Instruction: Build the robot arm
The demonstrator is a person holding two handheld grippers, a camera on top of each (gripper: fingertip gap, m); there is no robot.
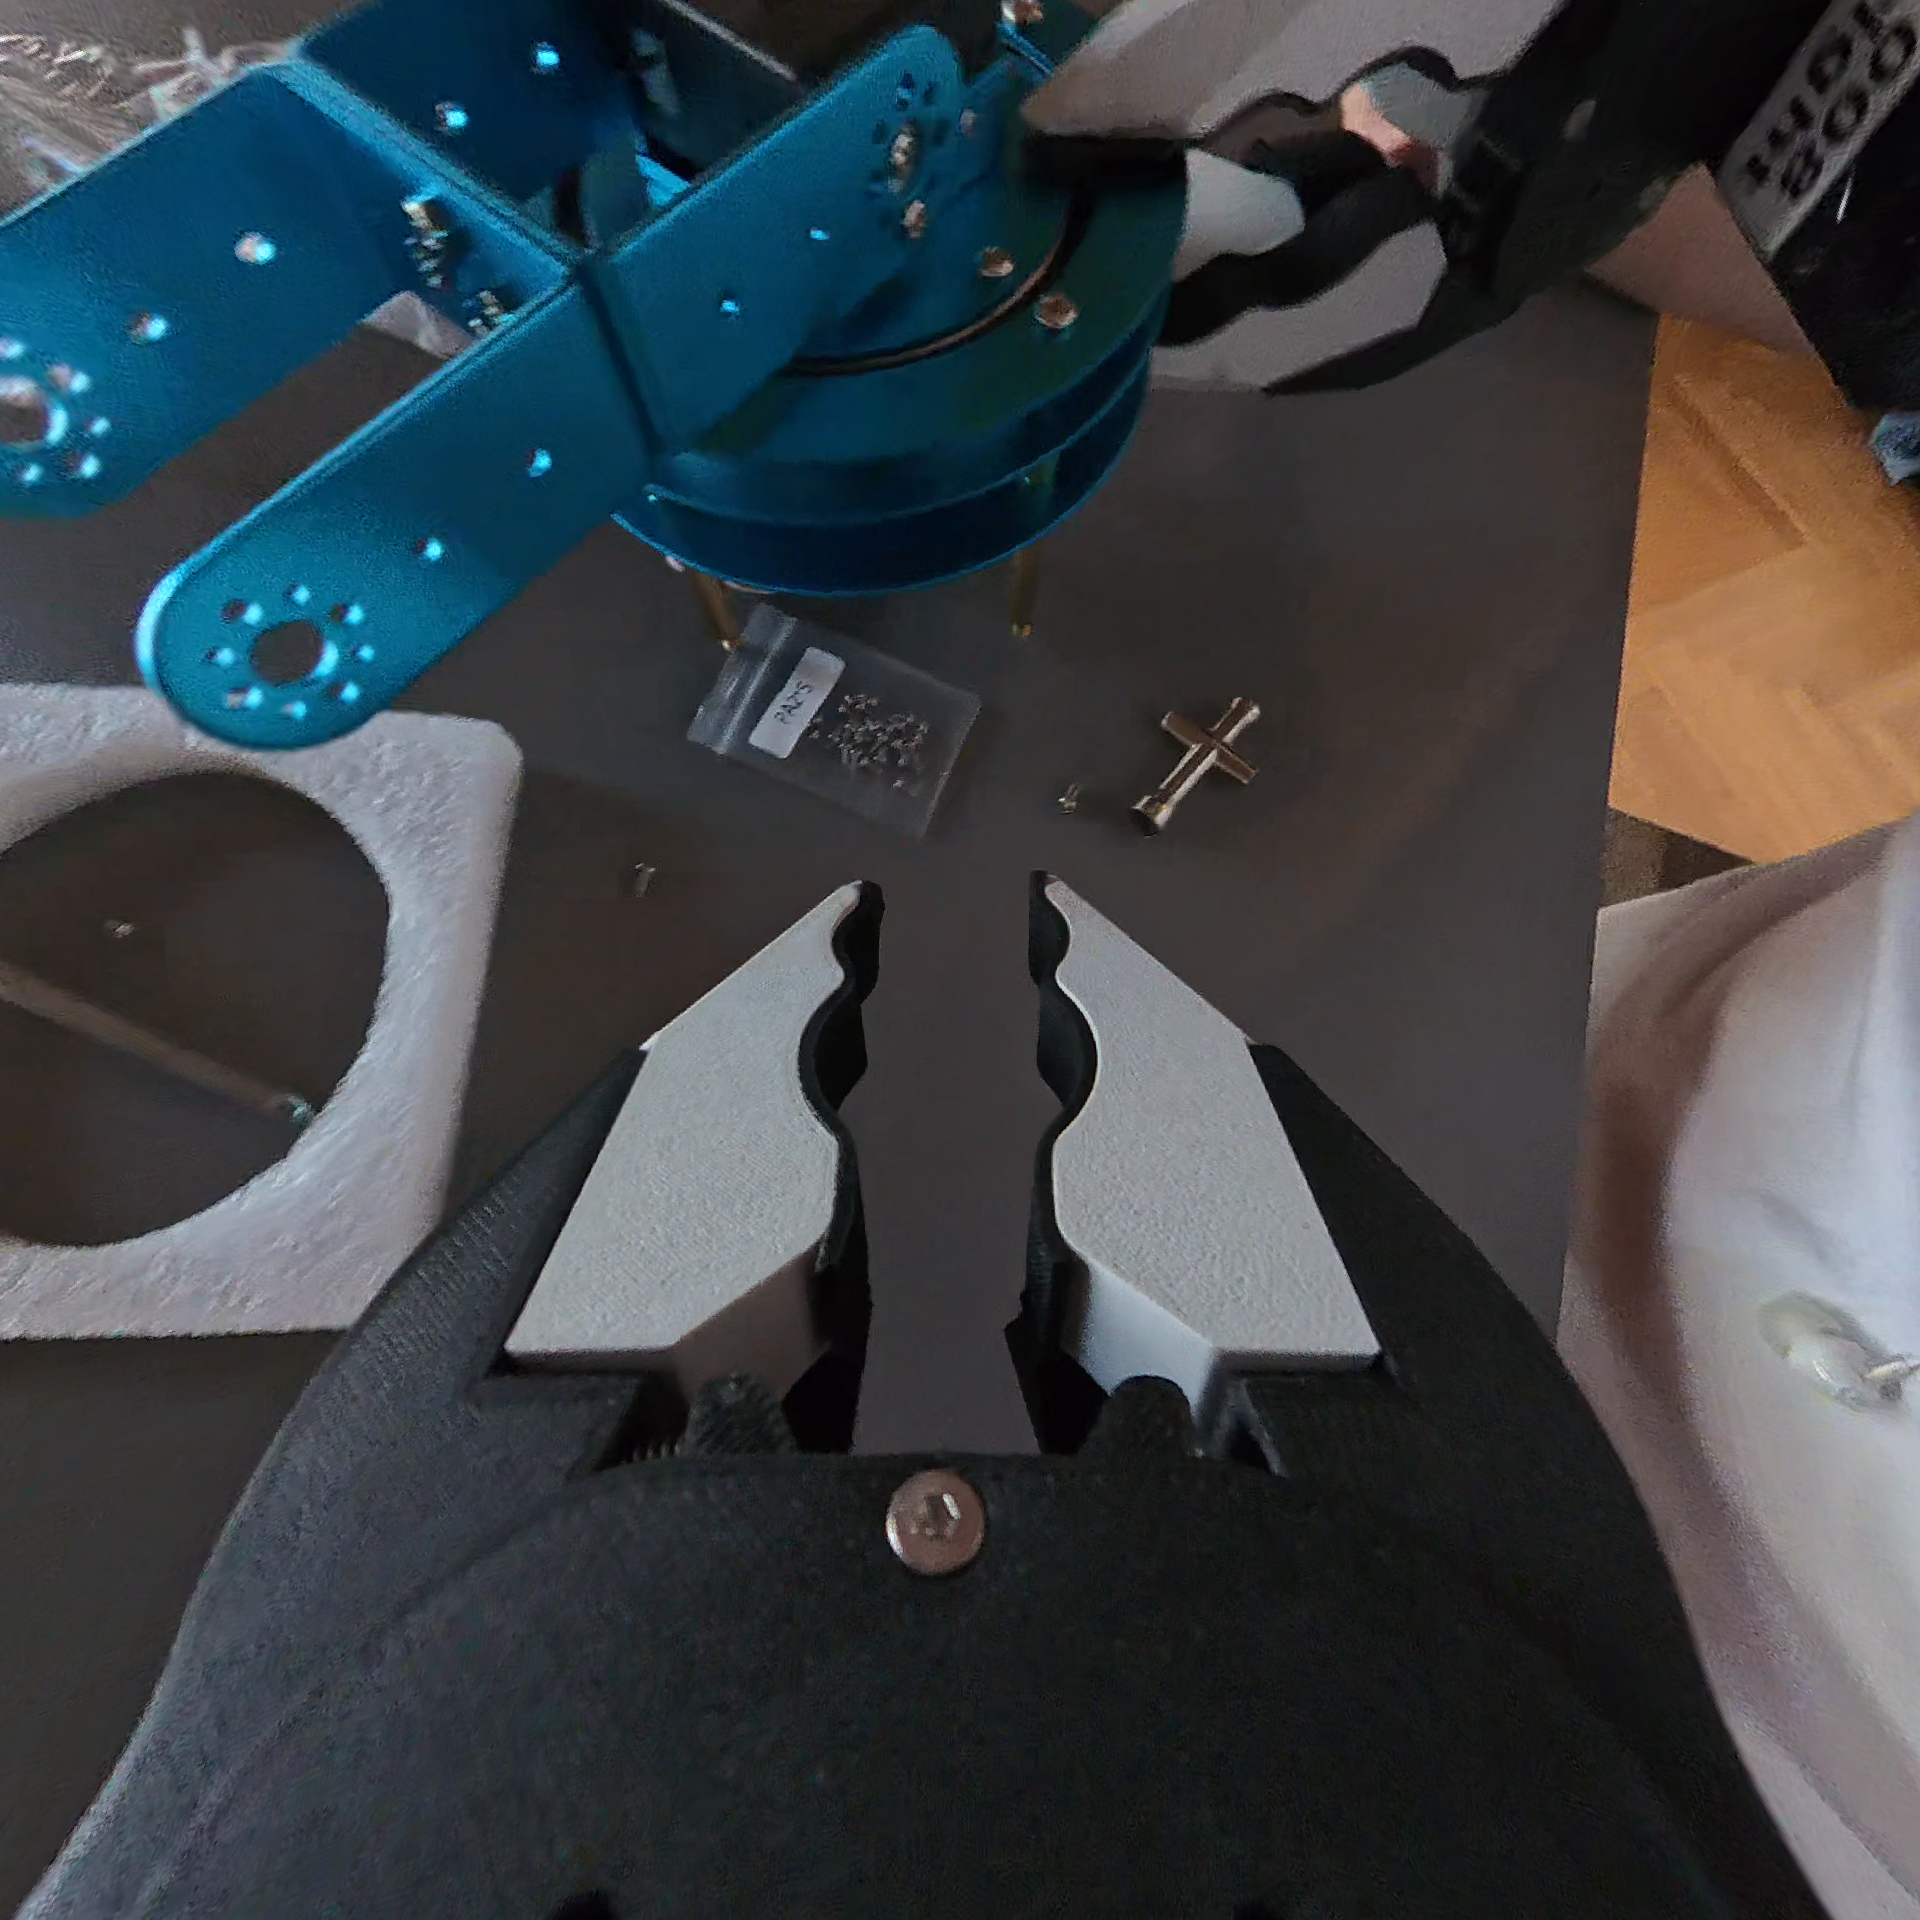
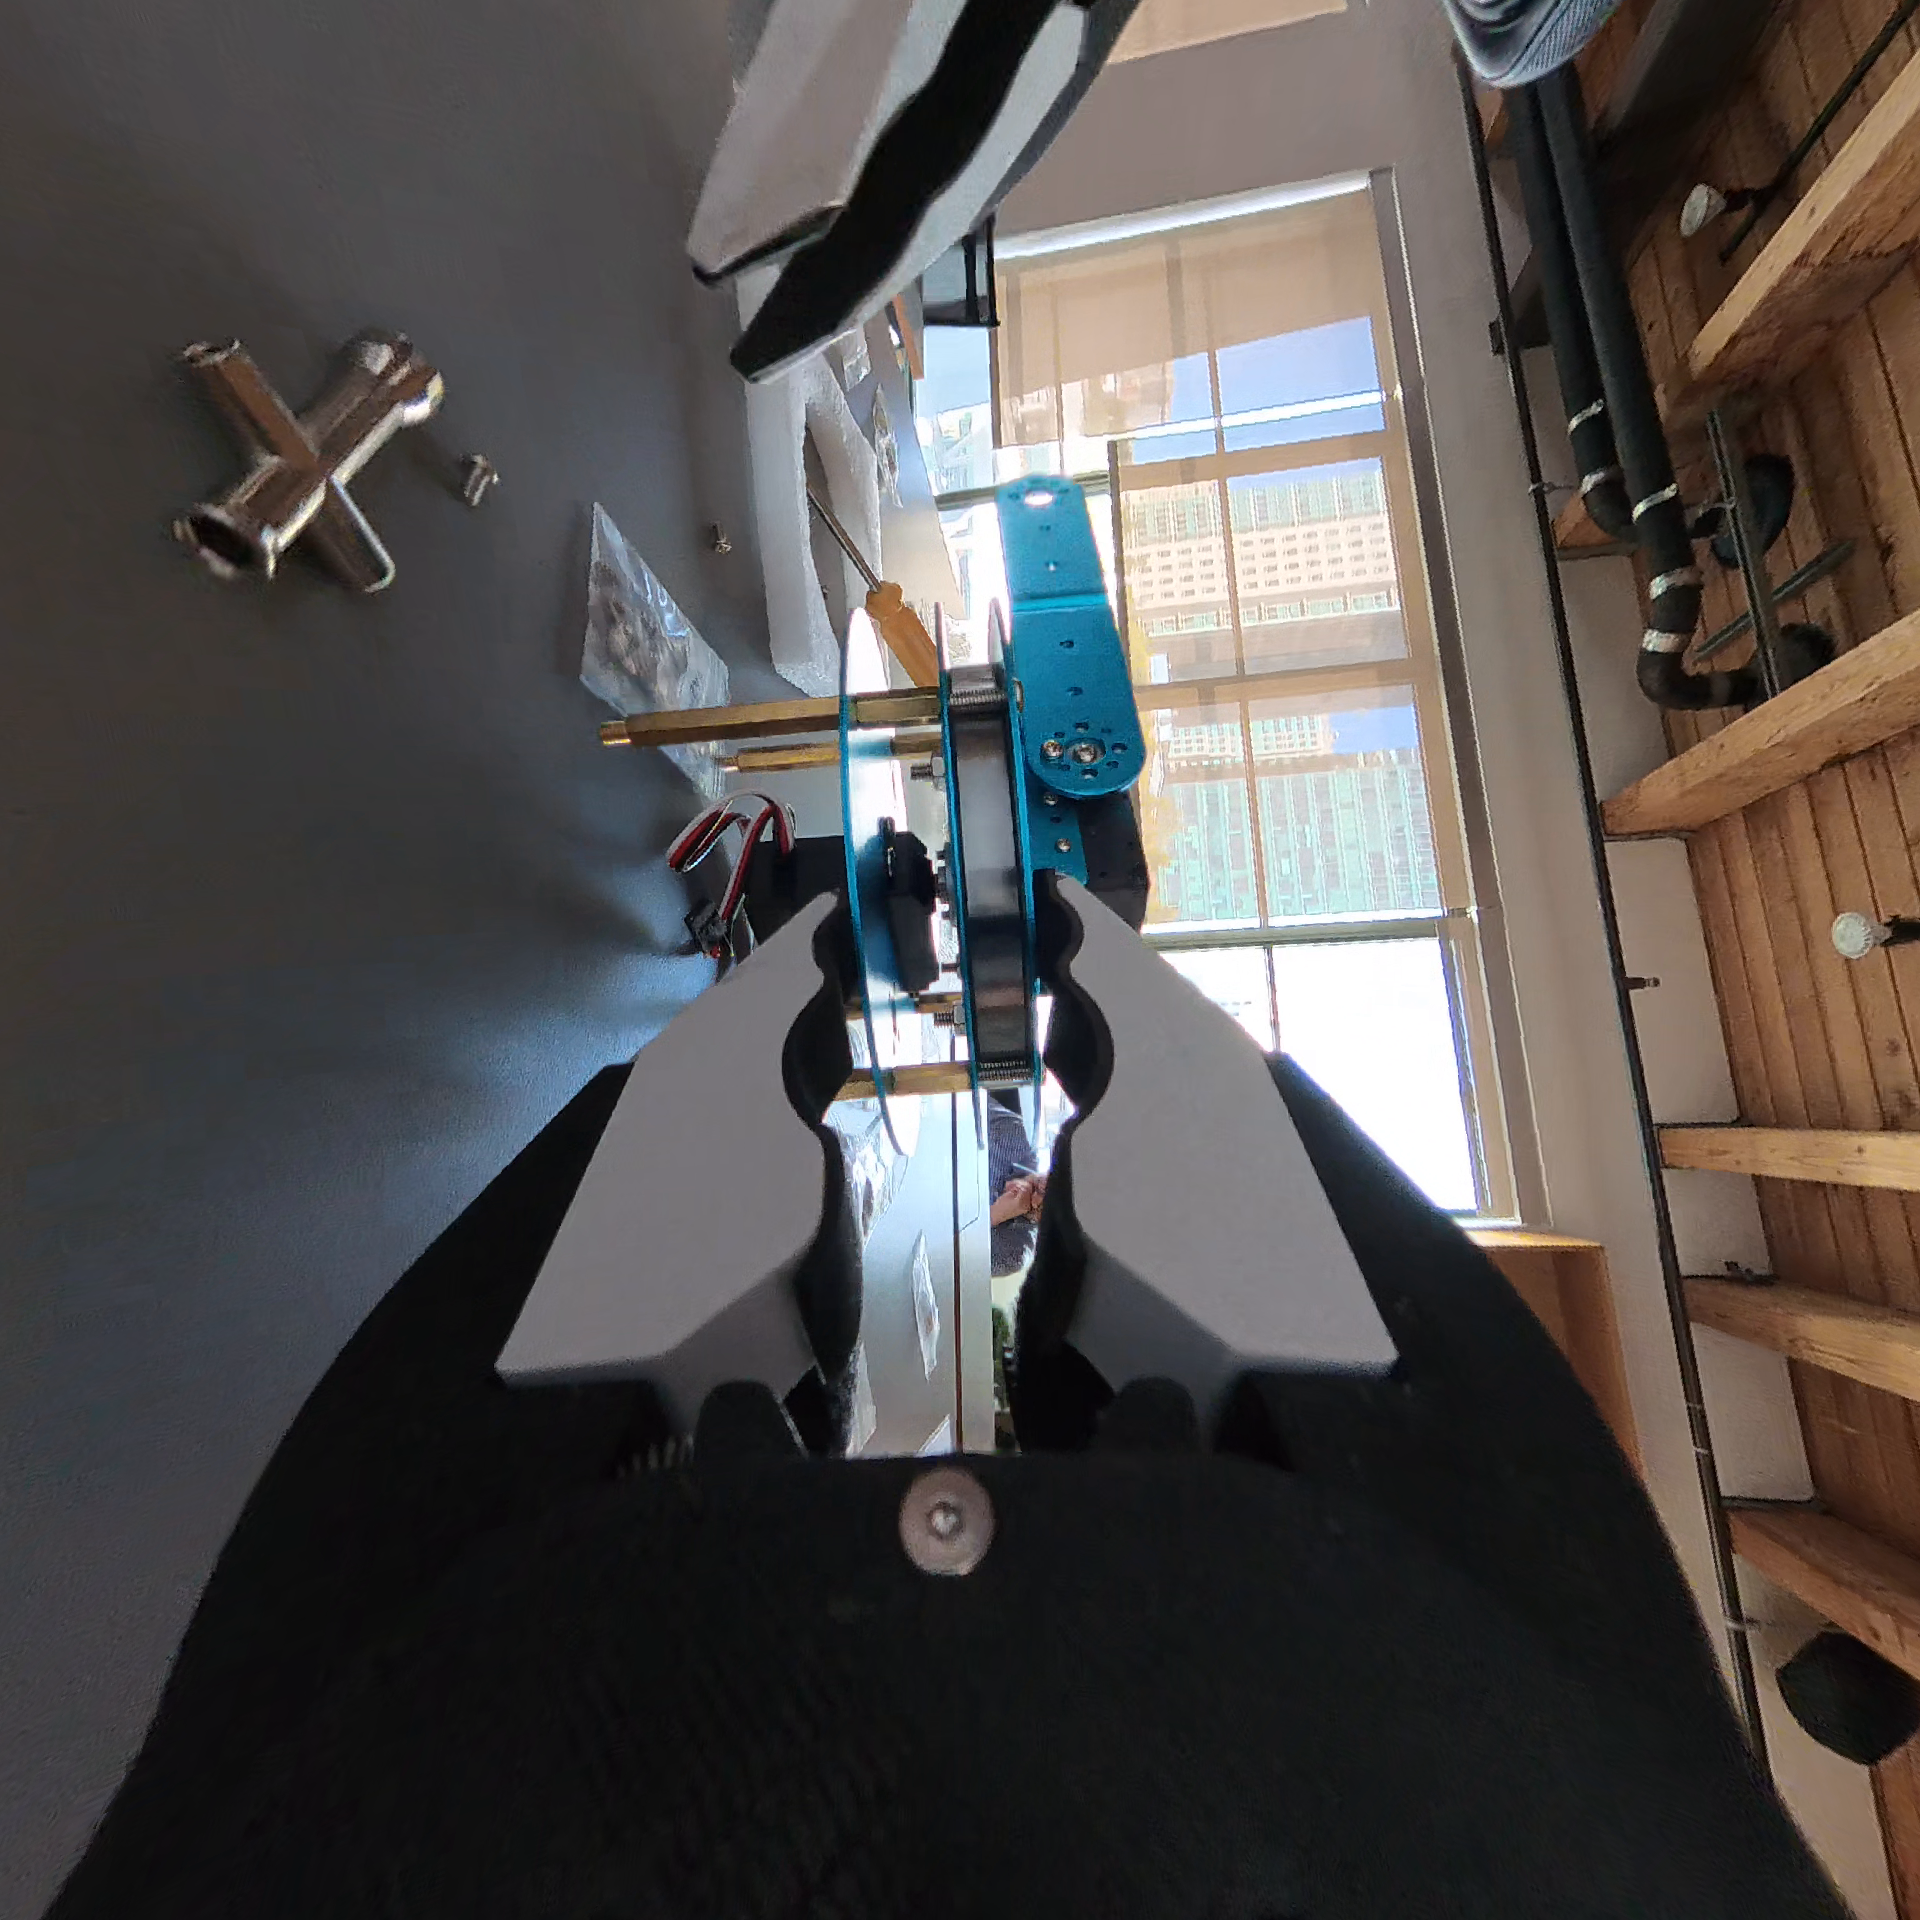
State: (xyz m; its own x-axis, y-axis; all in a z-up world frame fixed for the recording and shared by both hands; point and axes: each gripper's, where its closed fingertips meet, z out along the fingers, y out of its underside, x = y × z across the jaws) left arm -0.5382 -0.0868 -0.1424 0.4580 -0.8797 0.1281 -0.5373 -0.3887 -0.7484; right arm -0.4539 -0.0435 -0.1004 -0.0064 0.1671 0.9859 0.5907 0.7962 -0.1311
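A blue metal arm assembly (image 1: pixel 883 416) with a round stacked base, long bracket links and brass standoffs (image 1: pixel 1023 592) hangs just above the dark table (image 1: pixel 1299 987). My right gripper (image 1: pixel 1122 166) is shut on the rim of its round base; in the right wrist view (image 2: pixel 945 899) the fingers clamp the base plates (image 2: pixel 862 727) edge-on, and the blue bracket (image 2: pixel 1070 665) extends beyond. My left gripper (image 1: pixel 954 888) is open and empty over bare table, nearest a small clear bag of screws (image 1: pixel 842 727). It also shows at the top of the right wrist view (image 2: pixel 722 317).
A cross-shaped metal socket wrench (image 1: pixel 1205 764) (image 2: pixel 301 462) and loose screws (image 1: pixel 1070 798) lie right of the bag. A white foam frame (image 1: pixel 436 987) lies at left with an orange-handled screwdriver (image 2: pixel 904 613). A white garment (image 1: pixel 1766 1247) covers the table's right edge; wooden floor (image 1: pixel 1766 623) lies beyond. My right fingertips sit around 11 cm from my left ones. It is some 8 cm from my left tips to the cross-shaped metal socket wrench (image 2: pixel 301 462). Seen from the left wrist view (image 1: pixel 1231 743) as well.
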